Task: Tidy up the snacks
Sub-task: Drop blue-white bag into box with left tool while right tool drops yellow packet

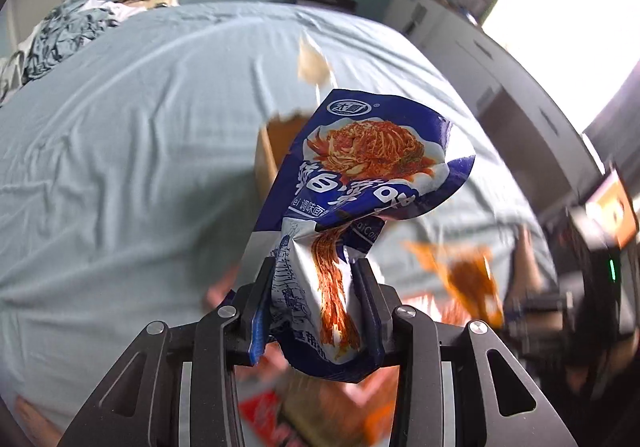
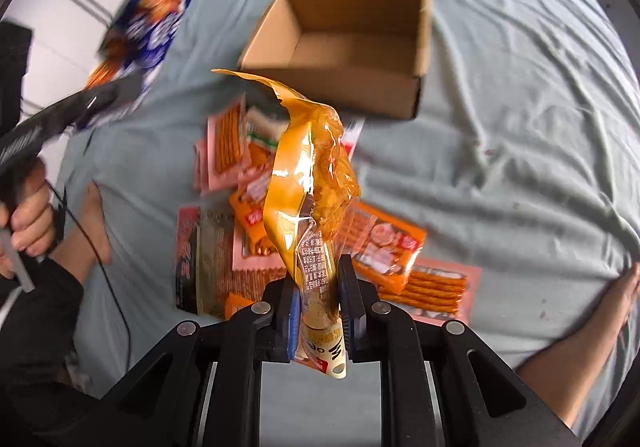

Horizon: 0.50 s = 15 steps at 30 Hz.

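Note:
My left gripper (image 1: pixel 316 279) is shut on a blue and white noodle-snack packet (image 1: pixel 360 167), held up above the bed; the packet also shows blurred in the right wrist view (image 2: pixel 148 27). My right gripper (image 2: pixel 318 287) is shut on a yellow snack packet (image 2: pixel 308 183), held over a pile of orange and pink snack packets (image 2: pixel 384 243) on the sheet. An open, empty cardboard box (image 2: pixel 344 47) stands just beyond the pile; the blue packet mostly hides the box (image 1: pixel 266 151) in the left wrist view.
A light blue bedsheet (image 1: pixel 120 147) covers the bed. Crumpled clothes (image 1: pixel 60 35) lie at its far left corner. White cabinets (image 1: pixel 460 31) and a bright window stand to the right. The person's legs (image 2: pixel 580 327) rest on the bed's near side.

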Available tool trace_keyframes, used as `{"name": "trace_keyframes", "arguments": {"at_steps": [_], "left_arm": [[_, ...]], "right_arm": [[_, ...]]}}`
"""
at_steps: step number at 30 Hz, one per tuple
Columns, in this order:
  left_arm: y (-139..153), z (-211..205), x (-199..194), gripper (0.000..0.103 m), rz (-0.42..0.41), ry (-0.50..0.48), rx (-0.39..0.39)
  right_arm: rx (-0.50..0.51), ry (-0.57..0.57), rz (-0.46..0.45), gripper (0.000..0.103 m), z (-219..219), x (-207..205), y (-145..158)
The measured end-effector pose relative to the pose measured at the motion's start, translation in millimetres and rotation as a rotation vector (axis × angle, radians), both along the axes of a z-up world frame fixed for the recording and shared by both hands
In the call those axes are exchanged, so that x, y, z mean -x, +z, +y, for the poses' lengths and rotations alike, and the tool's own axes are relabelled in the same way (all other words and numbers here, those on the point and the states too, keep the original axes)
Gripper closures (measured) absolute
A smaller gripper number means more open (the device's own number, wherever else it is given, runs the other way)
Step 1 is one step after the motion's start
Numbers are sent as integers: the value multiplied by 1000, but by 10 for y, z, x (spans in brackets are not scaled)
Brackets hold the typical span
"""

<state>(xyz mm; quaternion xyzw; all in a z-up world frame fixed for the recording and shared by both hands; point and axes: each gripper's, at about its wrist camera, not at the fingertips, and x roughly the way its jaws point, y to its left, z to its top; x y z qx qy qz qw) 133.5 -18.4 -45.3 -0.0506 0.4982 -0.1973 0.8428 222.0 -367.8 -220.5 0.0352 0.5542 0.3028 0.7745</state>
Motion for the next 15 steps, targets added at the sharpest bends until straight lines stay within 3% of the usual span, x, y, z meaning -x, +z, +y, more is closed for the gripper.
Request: {"name": "trace_keyframes", "arguments": {"at_steps": [3, 5, 6, 7, 9, 11, 15], "left_arm": [[80, -140, -314, 65, -18, 73, 51], [67, -280, -520, 56, -33, 95, 52], [33, -345, -575, 34, -35, 97, 25], [-15, -415, -615, 12, -32, 114, -52], [-72, -440, -585, 9, -50, 143, -136], [-143, -379, -429, 9, -54, 109, -118], [-307, -128, -147, 8, 41, 86, -125]], "right_arm": [[-6, -52, -2, 89, -175, 26, 37], [-13, -88, 3, 89, -248, 85, 88], [-16, -102, 4, 89, -272, 79, 117], [-24, -121, 3, 89, -318, 64, 133], [-36, -154, -8, 89, -388, 41, 187], [-57, -180, -24, 89, -455, 5, 278], [-92, -238, -42, 89, -458, -74, 346]]}}
